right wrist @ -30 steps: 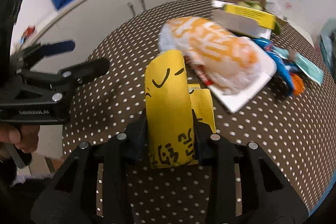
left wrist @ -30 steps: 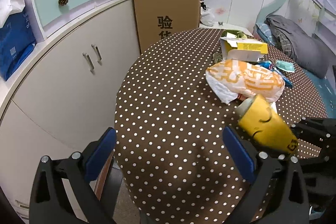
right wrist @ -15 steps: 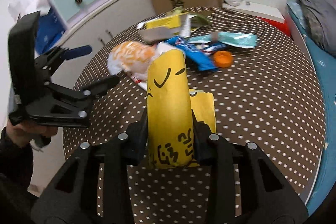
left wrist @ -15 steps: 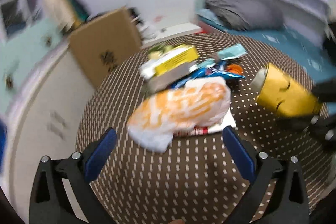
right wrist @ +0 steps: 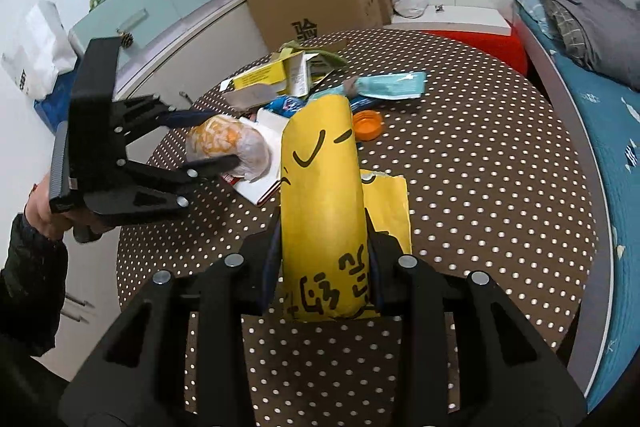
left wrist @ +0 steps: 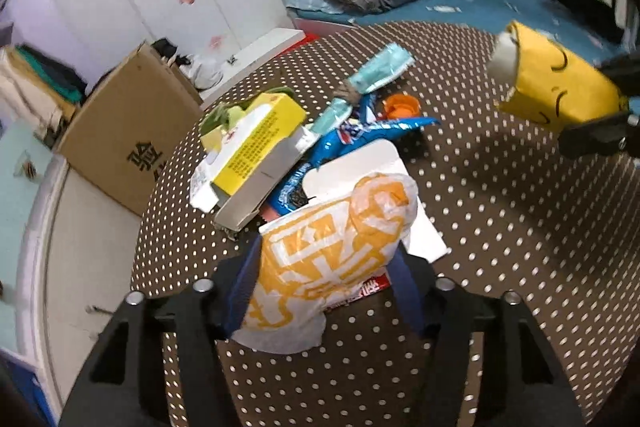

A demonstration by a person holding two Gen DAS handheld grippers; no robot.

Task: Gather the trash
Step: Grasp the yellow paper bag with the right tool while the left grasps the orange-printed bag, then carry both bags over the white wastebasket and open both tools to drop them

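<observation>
Closing on the orange-and-white plastic bag (left wrist: 332,259), the left gripper (left wrist: 324,291) is at the pickup step of clearing the polka-dot table (left wrist: 500,227). Its jaws are narrowing with the crumpled bag between them; the blue pads flank the bag's sides, and whether they press it yet cannot be told. The right gripper (right wrist: 324,259) is clenched on a yellow paper bag (right wrist: 320,211) with a drawn face, held above the table, its mouth pointing away from the holder.

Taking the orange-and-white plastic bag as the landmark: it lies on white cardboard (left wrist: 360,167) near the table's edge. Just behind it are a yellow carton (left wrist: 256,143) and blue wrappers (left wrist: 360,135); farther back lie a teal wrapper (left wrist: 380,71) and an orange cap (left wrist: 400,105). The yellow paper bag hangs well off to its right in the left wrist view.

Judging from this, the next move calls for a firm pinch, since thin film slips and sags, then a lift clear of the cardboard and a carry to the yellow paper bag's mouth, which likely serves as the trash collector.
</observation>
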